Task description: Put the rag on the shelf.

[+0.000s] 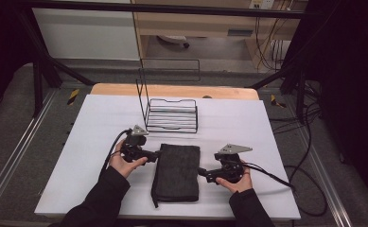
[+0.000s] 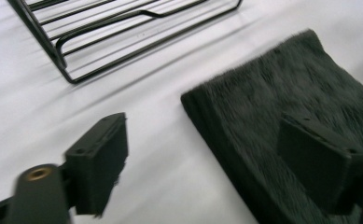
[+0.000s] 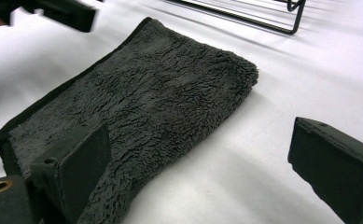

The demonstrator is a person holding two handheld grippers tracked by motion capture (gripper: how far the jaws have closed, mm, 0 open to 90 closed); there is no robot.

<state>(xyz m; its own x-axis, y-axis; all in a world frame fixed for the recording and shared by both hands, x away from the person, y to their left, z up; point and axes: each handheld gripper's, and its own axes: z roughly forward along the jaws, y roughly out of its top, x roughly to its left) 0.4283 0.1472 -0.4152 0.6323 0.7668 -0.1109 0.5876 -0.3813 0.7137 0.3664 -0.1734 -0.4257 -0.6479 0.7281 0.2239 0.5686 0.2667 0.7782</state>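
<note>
While the person's hands rested low on the white worktop, a folded dark towel lay flat between them, just short of a wire rack. The left hand-held gripper stood wide open at the towel's left edge, one jaw over bare worktop and the other over the pile. The right hand-held gripper was wide open too, at the towel's right edge, one jaw above the cloth and one beside it.
</note>
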